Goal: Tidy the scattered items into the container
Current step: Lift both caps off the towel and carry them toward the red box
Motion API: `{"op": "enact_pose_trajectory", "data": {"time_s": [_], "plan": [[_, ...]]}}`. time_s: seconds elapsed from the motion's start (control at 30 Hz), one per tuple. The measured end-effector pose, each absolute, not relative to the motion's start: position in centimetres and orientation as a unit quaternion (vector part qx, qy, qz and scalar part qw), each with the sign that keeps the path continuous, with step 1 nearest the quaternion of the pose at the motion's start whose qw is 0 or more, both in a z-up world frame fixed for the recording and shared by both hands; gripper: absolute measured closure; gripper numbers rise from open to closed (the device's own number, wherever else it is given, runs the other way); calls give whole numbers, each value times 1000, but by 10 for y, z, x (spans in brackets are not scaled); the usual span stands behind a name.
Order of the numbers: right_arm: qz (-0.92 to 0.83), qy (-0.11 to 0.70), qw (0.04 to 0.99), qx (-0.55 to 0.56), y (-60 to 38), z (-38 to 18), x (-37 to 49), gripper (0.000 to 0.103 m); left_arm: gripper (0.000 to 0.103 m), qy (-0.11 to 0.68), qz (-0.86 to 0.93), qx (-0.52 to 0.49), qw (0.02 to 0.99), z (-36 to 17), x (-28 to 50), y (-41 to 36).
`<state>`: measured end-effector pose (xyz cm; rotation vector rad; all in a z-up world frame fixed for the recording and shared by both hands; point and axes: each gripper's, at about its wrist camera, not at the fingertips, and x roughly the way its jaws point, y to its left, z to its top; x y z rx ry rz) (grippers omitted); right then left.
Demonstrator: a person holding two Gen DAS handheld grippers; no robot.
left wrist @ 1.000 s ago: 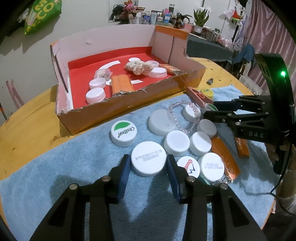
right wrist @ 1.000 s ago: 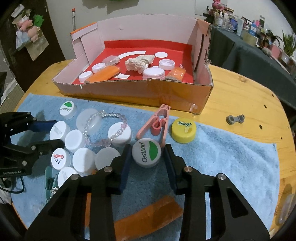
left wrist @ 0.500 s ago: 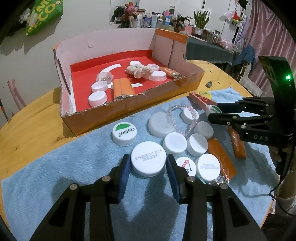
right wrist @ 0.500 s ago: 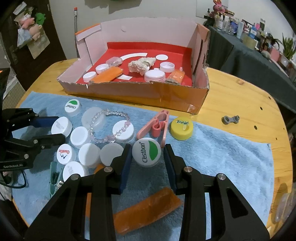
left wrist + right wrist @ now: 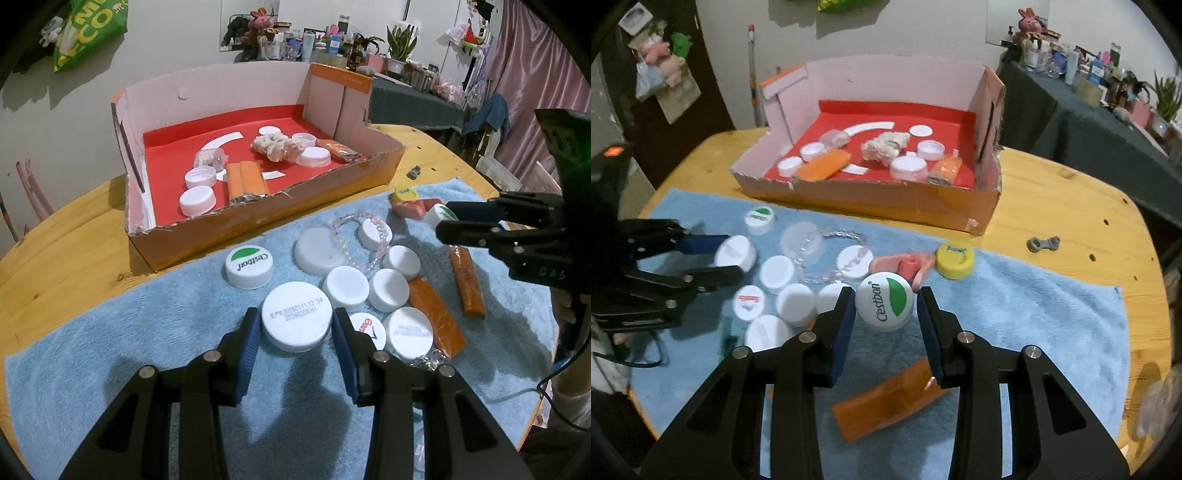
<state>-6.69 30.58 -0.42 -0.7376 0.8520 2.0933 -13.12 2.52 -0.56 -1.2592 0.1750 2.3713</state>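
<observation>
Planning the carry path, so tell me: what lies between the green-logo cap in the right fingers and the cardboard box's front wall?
In the right wrist view, from the held cap toward the box: a pink clip, then bare blue towel.

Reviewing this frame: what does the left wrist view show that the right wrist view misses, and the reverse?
Only the left wrist view shows the date print on the white cap held in the left gripper.

Only the right wrist view shows the full Cestbon logo on the cap held in the right gripper.

Both show the cardboard box, blue towel, bead bracelet and yellow cap.
</observation>
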Motion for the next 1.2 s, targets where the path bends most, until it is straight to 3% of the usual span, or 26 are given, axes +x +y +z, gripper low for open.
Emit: {"op": "enact_pose_trajectory", "data": {"time_s": [0.13,0.23,1.2], "plan": [[834,361,330,-255,304,1,-61,72,61,62,859,-455,225,-4,-131,25],[824,337,366,-272,302,5,-64,72,61,61,859,-455,225,-4,-130,24],[839,297,356,-283,337,47,-91,72,61,55,884,-415,207,48,-164,17]]}}
